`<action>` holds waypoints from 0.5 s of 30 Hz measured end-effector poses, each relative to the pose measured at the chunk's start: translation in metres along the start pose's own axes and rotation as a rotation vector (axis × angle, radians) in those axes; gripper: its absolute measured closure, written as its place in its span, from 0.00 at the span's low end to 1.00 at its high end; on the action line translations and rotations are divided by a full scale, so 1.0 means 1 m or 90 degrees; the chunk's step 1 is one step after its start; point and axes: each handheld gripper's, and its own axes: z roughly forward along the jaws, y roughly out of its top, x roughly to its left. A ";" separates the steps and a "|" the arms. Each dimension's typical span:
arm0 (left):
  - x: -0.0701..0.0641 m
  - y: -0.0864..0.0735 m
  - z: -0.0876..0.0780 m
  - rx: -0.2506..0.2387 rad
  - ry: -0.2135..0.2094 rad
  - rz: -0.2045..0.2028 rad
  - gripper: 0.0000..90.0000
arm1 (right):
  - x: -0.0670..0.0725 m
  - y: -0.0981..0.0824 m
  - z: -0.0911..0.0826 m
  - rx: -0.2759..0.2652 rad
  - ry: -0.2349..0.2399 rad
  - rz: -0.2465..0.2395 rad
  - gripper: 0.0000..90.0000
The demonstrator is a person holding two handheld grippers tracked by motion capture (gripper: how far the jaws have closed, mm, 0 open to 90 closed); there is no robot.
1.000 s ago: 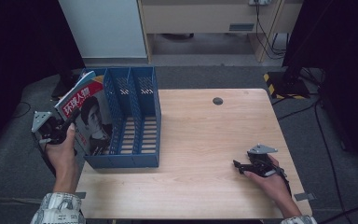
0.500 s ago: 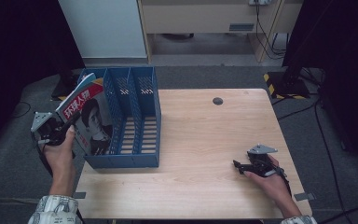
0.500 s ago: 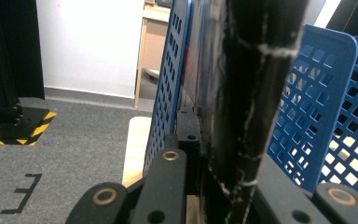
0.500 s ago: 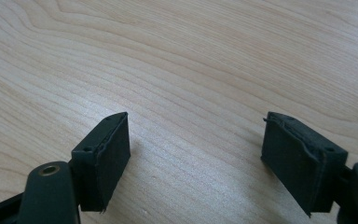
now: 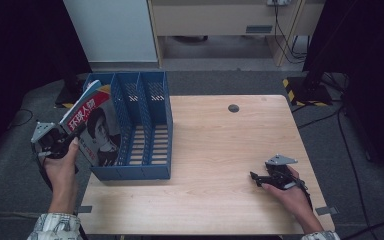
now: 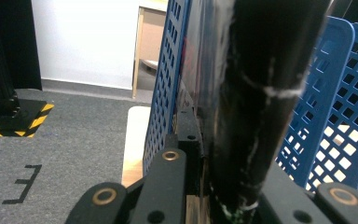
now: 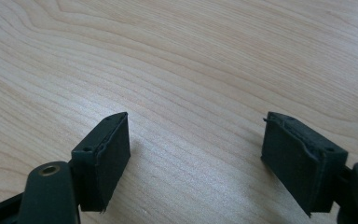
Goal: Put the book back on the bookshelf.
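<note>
A magazine (image 5: pixel 97 130) with a face and red characters on its cover leans tilted at the left side of a blue three-slot file holder (image 5: pixel 130 172), its lower part in the leftmost slot. My left gripper (image 5: pixel 75 134) is shut on the magazine's outer edge, off the table's left side. In the left gripper view the dark magazine (image 6: pixel 247 93) stands between the jaws, with the holder's blue lattice wall (image 6: pixel 168 70) right beside it. My right gripper (image 5: pixel 254 176) rests on the table (image 5: pixel 220 150) at the front right, open (image 7: pixel 196 149) with bare wood between its jaws.
A small black round cap (image 5: pixel 233 108) sits in the tabletop near the far edge. Behind the table stand a white cabinet (image 5: pixel 110 30) and a wooden unit (image 5: pixel 220 20). A yellow-black striped base (image 5: pixel 300 90) lies on the grey floor at the right.
The left gripper has carried the magazine a little to the right and lower, closer into the holder's left slot. The right gripper has stayed put.
</note>
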 end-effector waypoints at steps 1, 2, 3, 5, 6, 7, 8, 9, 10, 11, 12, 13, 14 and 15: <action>0.000 0.000 0.000 0.002 -0.001 0.001 0.94 | 0.000 0.000 0.000 0.000 0.000 0.000 0.26; 0.000 0.000 -0.001 0.003 -0.001 0.001 0.94 | 0.000 0.000 0.000 0.000 0.000 0.000 0.26; 0.000 0.001 -0.001 0.005 -0.002 0.001 0.94 | 0.000 0.000 0.000 0.000 0.000 0.000 0.26; -0.001 0.001 -0.002 0.007 -0.003 0.002 0.94 | 0.000 0.000 0.000 0.000 0.000 0.000 0.26; -0.001 0.001 -0.002 0.008 -0.003 0.001 0.94 | 0.000 0.000 0.000 0.000 0.000 0.000 0.26; 0.000 0.001 -0.002 0.008 -0.004 -0.001 0.94 | 0.000 0.000 0.000 0.000 0.000 0.000 0.26; 0.000 0.001 -0.002 0.009 -0.004 -0.002 0.94 | 0.000 0.000 0.000 0.000 0.000 0.000 0.26; 0.001 0.001 -0.003 0.010 -0.005 -0.002 0.93 | 0.000 0.000 0.000 0.000 0.000 0.000 0.26; 0.001 0.001 -0.003 0.011 -0.006 0.000 0.93 | 0.000 0.000 0.000 0.000 0.000 0.000 0.26; 0.001 0.001 -0.003 0.013 -0.005 -0.001 0.93 | 0.000 0.000 0.000 0.000 0.000 0.000 0.26; 0.001 0.002 -0.003 0.015 -0.006 -0.004 0.93 | 0.000 0.000 0.000 0.000 0.000 0.000 0.26; 0.001 0.002 -0.003 0.016 -0.006 -0.005 0.93 | 0.000 0.000 0.000 0.000 0.000 0.000 0.26; 0.001 0.003 -0.002 0.020 -0.007 -0.005 0.93 | 0.000 0.000 0.000 0.000 0.000 0.000 0.26; 0.002 0.003 -0.002 0.024 -0.008 -0.007 0.93 | 0.000 0.000 0.000 0.000 0.000 0.000 0.26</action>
